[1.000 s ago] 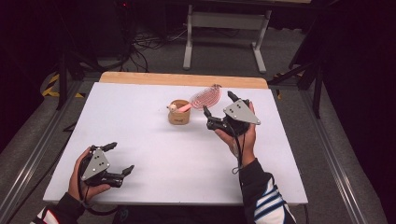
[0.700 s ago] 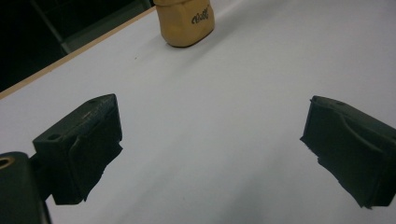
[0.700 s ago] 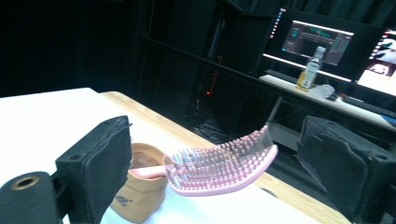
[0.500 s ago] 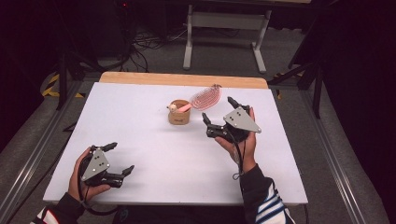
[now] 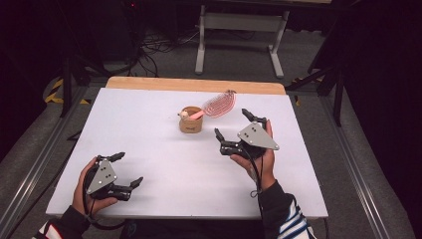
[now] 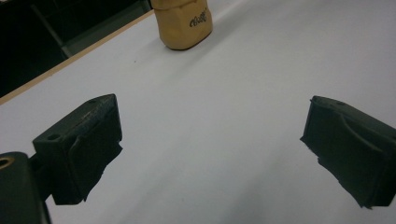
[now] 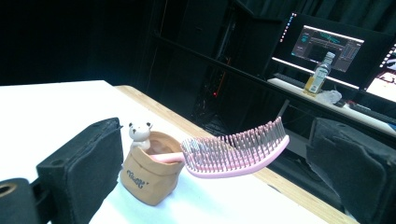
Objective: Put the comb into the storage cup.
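Right gripper (image 5: 241,125): drew back from the pink hairbrush (image 5: 219,103) toward the person's edge of the table; at the start its jaws sat just beside the brush head, by the end they stood clear of it, the brush ahead of the jaws. Jaws had just been opening, nothing between them. The hand holding it (image 5: 259,158) shifted back with it.

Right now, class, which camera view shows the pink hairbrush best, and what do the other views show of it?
The right gripper view: the pink hairbrush is close, bristles up, its handle in the tan pot. The high view shows it small and far off. The left gripper view shows the pot's lower part, not the brush.
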Action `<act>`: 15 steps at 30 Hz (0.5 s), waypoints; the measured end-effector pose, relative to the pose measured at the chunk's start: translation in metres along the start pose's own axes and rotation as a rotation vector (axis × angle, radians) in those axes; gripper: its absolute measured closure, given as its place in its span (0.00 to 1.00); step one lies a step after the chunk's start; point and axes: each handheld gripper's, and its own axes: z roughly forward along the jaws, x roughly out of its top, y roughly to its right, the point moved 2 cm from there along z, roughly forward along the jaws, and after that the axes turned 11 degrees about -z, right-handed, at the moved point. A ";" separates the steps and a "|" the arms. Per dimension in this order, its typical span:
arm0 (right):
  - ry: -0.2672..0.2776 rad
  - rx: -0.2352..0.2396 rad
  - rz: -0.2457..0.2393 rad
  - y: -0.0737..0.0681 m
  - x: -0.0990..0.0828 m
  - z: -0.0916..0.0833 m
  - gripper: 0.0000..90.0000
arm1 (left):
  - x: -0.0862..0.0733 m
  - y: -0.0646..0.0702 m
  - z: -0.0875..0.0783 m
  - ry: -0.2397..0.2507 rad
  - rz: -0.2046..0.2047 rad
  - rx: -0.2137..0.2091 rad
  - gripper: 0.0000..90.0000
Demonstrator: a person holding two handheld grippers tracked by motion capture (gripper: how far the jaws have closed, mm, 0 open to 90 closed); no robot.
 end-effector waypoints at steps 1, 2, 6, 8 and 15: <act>-0.001 0.008 -0.005 -0.001 0.000 -0.001 0.05 | 0.000 0.000 0.000 -0.002 0.004 0.001 0.06; 0.004 0.015 -0.008 -0.002 0.000 -0.002 0.04 | 0.000 0.001 0.000 0.002 0.005 0.001 0.06; 0.007 0.033 -0.016 -0.005 0.001 -0.007 0.04 | 0.000 0.001 0.000 0.000 0.008 0.002 0.06; 0.007 0.042 -0.011 -0.006 0.001 -0.009 0.04 | 0.000 0.001 0.001 -0.002 0.006 0.001 0.06; -0.008 0.072 -0.021 -0.013 -0.002 -0.014 0.05 | 0.000 0.001 0.001 -0.001 0.010 0.000 0.06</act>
